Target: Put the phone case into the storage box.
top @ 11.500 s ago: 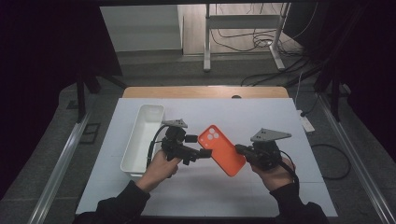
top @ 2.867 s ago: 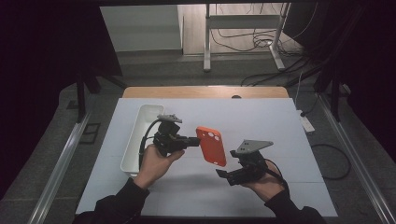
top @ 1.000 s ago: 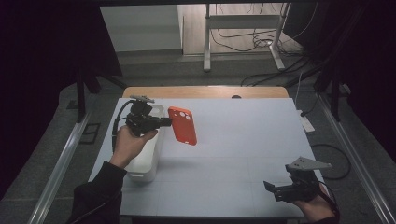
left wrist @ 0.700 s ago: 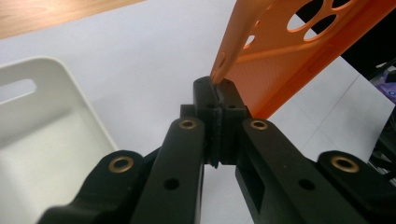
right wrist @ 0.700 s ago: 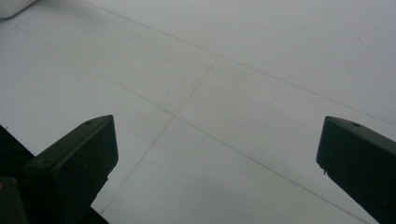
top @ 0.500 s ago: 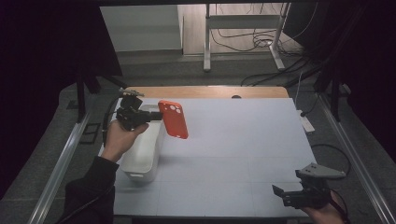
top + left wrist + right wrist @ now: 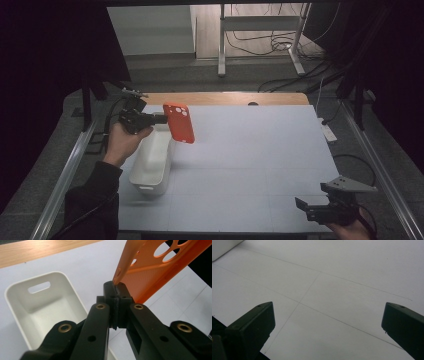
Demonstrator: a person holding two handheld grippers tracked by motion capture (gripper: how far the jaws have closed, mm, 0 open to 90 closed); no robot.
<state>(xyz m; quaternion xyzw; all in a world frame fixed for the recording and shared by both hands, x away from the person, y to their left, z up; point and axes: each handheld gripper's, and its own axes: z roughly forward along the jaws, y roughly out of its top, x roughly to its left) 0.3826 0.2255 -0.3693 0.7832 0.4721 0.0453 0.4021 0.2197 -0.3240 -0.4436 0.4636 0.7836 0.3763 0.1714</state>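
A: The left gripper (image 7: 159, 119) is clenched on one edge of the orange plastic phone case with round camera cut-outs (image 7: 179, 122), lifting it clear of the white table (image 7: 250, 150), above the far end of the white oblong plastic bin (image 7: 150, 162).

B: And the left gripper view shows the jaws pinched on the case's rim (image 7: 130, 270), the bin (image 7: 37, 307) beneath.

A: The right gripper (image 7: 302, 209) hangs released at the table's near right corner, jaws wide apart, well apart from the case.
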